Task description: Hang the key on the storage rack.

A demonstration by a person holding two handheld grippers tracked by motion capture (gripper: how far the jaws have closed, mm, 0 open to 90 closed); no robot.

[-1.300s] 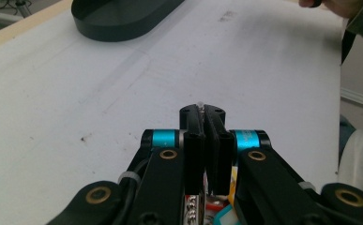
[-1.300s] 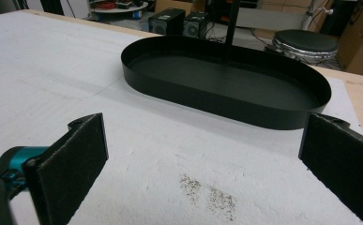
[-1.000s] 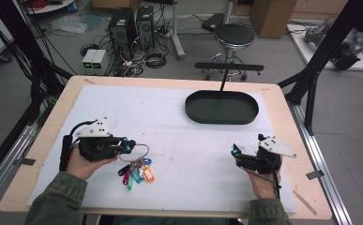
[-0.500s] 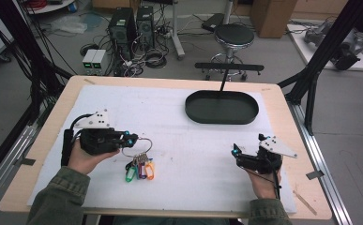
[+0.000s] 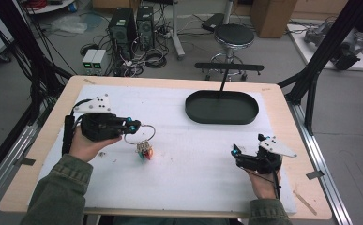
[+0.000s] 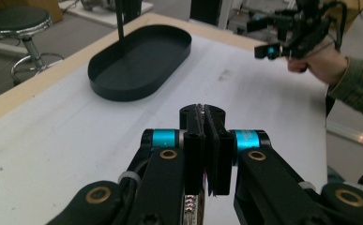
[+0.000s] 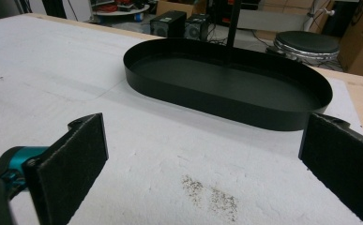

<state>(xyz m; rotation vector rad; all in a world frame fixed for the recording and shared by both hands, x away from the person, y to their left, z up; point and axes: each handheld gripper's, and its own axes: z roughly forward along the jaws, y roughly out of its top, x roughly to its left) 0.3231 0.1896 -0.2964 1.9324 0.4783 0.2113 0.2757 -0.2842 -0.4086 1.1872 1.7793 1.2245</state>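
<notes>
Left tool (image 5: pixel 133 125) pinches the key ring (image 5: pixel 139 134) shut, keys dangling clear of the table (image 5: pixel 179 187); right tool (image 5: pixel 236 152) waits wide open, empty.

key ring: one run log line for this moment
left gripper: shut on key ring | keys: hanging under ring | right gripper: open, holding nothing | tray: nothing in it

Even indoor light, soft shadows, slight blur

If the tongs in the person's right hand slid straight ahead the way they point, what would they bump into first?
Probably the black oval tray: in the right gripper view it lies directly ahead of the open right tongs, with bare white table cover between. Exact aim is uncertain.
</notes>
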